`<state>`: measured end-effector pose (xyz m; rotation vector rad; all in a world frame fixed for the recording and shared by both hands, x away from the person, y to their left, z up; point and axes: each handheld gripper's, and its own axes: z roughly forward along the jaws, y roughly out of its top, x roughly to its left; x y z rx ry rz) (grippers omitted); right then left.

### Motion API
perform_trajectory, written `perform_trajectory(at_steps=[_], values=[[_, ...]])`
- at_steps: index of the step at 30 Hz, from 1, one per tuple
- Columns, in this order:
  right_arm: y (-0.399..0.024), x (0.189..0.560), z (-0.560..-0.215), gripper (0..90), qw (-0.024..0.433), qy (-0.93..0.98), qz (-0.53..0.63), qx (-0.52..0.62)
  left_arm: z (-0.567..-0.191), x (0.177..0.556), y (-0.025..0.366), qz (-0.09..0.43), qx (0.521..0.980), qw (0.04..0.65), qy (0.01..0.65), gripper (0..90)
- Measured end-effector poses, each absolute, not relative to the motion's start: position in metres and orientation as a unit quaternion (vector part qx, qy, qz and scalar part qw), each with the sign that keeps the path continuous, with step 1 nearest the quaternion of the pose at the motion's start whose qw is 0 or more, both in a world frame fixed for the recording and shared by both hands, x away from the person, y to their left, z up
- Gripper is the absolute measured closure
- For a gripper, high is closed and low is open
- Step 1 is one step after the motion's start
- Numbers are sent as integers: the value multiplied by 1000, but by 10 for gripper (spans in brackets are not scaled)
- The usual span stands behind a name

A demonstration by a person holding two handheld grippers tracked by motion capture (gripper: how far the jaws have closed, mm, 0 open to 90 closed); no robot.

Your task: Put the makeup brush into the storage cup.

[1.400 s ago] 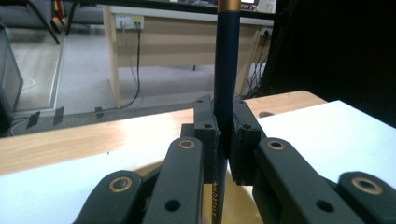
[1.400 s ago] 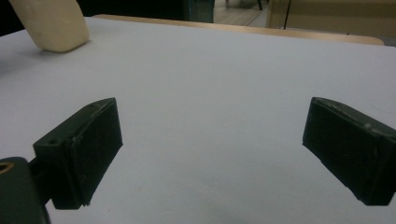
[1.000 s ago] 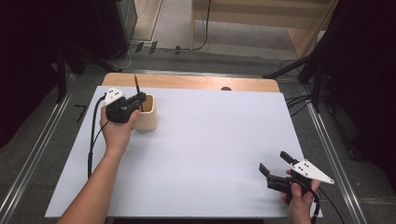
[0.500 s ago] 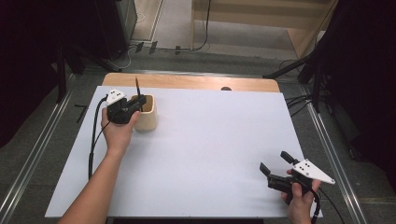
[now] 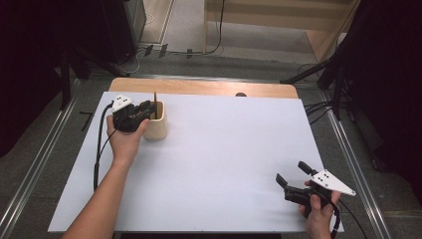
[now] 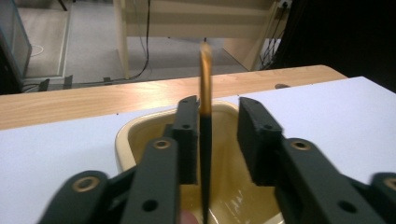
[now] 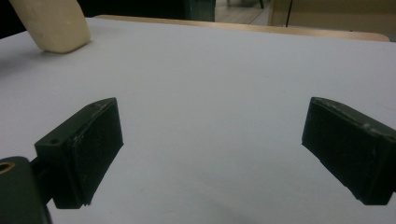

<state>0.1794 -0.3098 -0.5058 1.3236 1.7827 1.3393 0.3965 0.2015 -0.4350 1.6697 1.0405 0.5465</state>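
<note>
The left gripper has its jaws a little apart around a stick in a cup – near the desk's far left corner. The right gripper has its jaws wide apart – holding nothing.

on the white rectangular table top, toward the far left corner: a cream ceramic cup, well apart from the near right corner. in the cup, upright: a thin brown stick with a dark lower part. just left of the cup, at its rim: the left gripper, jaws either side of the stick. near the right front edge: the right gripper, above bare table. behind the table top: a wooden board edge.
</note>
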Motion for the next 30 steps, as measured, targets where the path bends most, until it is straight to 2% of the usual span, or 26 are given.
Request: perform_trajectory(at_steps=[6,11,30], values=[[-310,180,-506,52,270,662,498,492,-429,387,202,233,696,532,423,203],[-309,180,-506,52,271,664,497,490,-428,377,205,219,704,543,402,0],[-309,180,-506,52,271,664,496,489,-426,341,226,227,697,553,396,0]])
